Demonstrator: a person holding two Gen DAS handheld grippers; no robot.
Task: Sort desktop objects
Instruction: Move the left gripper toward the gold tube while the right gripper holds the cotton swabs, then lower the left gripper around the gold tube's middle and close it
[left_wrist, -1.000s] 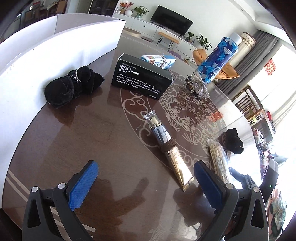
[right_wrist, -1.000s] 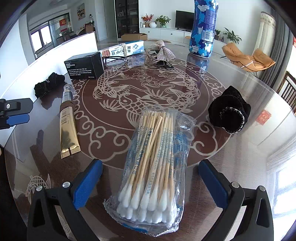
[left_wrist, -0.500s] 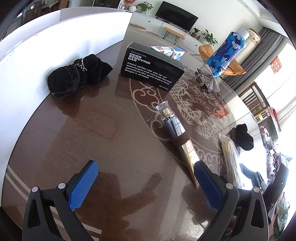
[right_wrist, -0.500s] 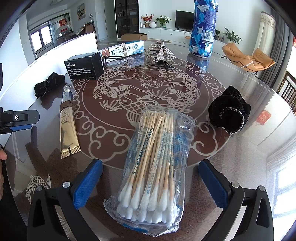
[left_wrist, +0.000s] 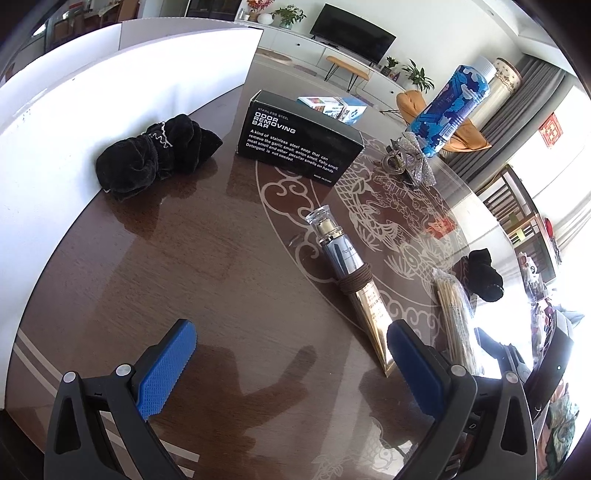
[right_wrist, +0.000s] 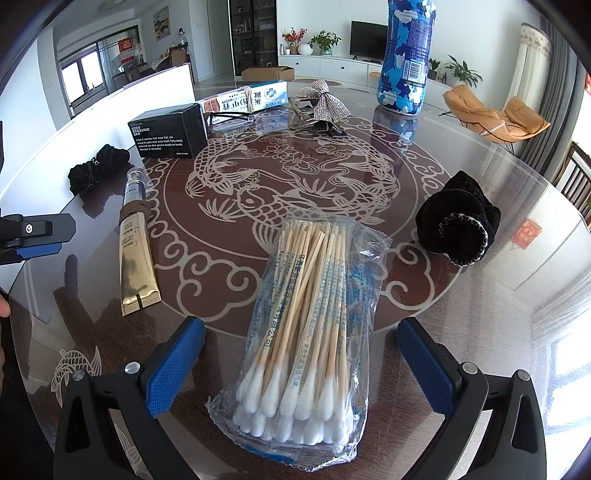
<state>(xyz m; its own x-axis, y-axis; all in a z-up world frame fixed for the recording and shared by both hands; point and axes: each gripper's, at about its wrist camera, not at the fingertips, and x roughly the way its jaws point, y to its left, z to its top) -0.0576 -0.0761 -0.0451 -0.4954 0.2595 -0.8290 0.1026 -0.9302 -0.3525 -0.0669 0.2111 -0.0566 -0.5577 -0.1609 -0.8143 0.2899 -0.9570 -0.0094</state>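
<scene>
Two grippers stay wide open and hold nothing: the left gripper (left_wrist: 288, 365) has moved closer to the gold squeeze tube (left_wrist: 354, 273), likely its first pick.

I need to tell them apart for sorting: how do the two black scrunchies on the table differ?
The left scrunchie lies flattened and stretched out against the white board; the right scrunchie sits bunched into a rounder, taller heap in the open, near the cotton swab pack. Both are black velvet with pale stitched trim.
</scene>
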